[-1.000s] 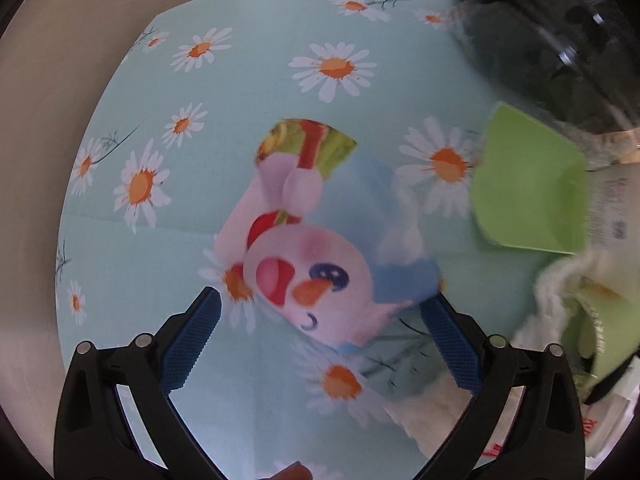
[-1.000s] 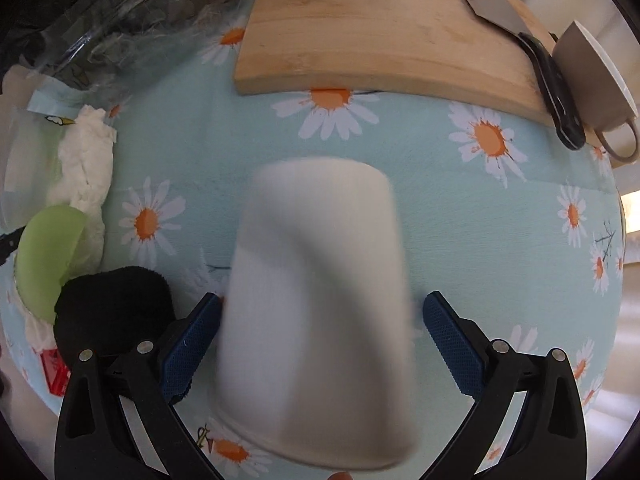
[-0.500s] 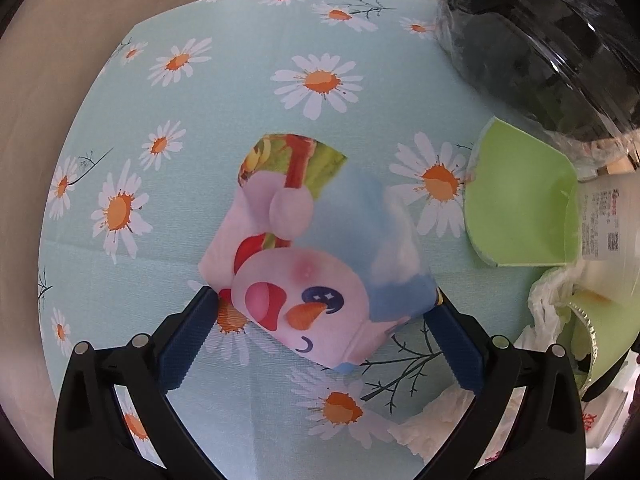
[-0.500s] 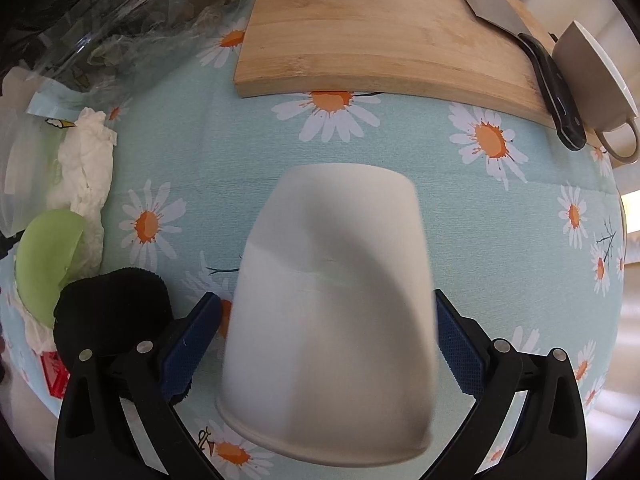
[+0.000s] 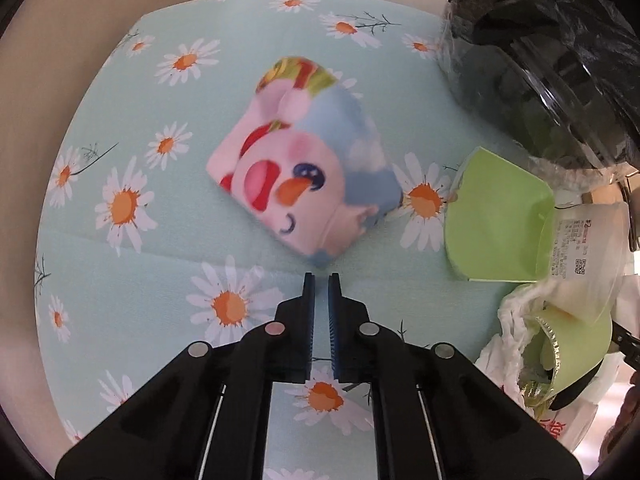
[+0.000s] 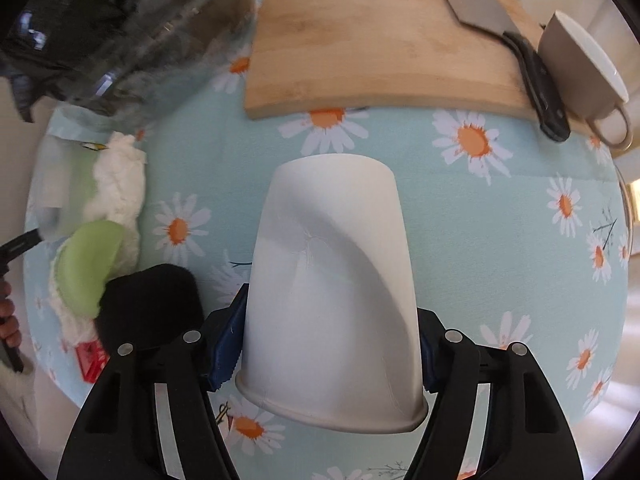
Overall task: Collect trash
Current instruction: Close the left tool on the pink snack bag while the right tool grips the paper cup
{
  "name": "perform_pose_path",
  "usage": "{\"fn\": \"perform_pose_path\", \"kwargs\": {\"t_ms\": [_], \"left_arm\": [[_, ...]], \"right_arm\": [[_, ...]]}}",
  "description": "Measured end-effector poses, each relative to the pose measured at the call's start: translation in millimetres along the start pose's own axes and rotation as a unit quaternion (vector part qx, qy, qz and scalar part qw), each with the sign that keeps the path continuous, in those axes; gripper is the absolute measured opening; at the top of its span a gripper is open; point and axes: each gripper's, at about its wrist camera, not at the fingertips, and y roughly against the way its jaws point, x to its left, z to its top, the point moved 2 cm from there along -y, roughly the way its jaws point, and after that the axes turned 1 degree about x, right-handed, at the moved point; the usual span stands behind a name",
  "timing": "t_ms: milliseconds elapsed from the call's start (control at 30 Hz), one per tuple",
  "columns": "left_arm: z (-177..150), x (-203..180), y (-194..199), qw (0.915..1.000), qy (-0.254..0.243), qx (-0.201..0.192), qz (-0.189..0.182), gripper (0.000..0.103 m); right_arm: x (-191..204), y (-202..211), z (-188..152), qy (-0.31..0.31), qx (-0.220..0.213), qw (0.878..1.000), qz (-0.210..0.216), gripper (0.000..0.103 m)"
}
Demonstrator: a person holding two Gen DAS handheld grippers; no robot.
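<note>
A crumpled packet (image 5: 304,176) printed with a pink cartoon face lies on the daisy tablecloth (image 5: 120,300) in the left wrist view. My left gripper (image 5: 322,280) is shut just short of the packet's near corner, and I see nothing between its pads. In the right wrist view a dented white paper cup (image 6: 332,288) sits rim-first toward the camera. My right gripper (image 6: 326,344) has its jaws closing, and both blue pads press on the cup's sides near the rim.
A black trash bag (image 5: 560,40) fills the far right, with a green cup (image 5: 496,216), a clear labelled cup (image 5: 584,248) and tissue (image 6: 120,184) beside it. A cutting board (image 6: 380,40), cleaver (image 6: 504,32) and mug (image 6: 580,68) lie beyond the paper cup. A black lump (image 6: 148,304) sits at the left.
The left jaws went from wide open around the packet to shut, and the packet now lies beyond the tips. The right jaws closed onto the paper cup.
</note>
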Motion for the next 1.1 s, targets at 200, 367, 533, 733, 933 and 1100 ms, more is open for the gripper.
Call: {"fn": "perform_pose_path", "kwargs": {"t_ms": [200, 367, 533, 733, 933, 1100], "left_arm": [[-8.4, -4.4, 12.7, 0.9999, 0.005, -0.009, -0.011, 0.005], [-30.4, -12.3, 30.4, 0.9994, 0.016, -0.024, -0.02, 0.037], [-21.0, -9.6, 40.2, 0.9985, 0.024, -0.042, -0.024, 0.062], [8.7, -13.9, 28.3, 0.9984, 0.015, -0.054, -0.007, 0.079], [37.2, -9.4, 11.3, 0.9989, 0.017, -0.043, -0.003, 0.086], [48.7, -6.5, -3.8, 0.9995, 0.011, -0.03, 0.003, 0.086]], "right_arm": [[-7.2, 24.5, -7.4, 0.019, -0.024, 0.999, 0.018, 0.064], [-17.1, 31.5, -18.2, 0.012, -0.028, 0.999, 0.04, 0.064], [-22.9, 33.9, -29.1, 0.009, -0.028, 0.999, 0.039, 0.065], [-25.3, 31.4, -37.8, -0.005, -0.025, 0.999, 0.034, 0.065], [-32.5, 30.5, -43.9, -0.024, -0.019, 0.999, 0.026, 0.065], [-33.8, 31.6, -45.7, -0.028, -0.018, 0.999, 0.019, 0.065]]}}
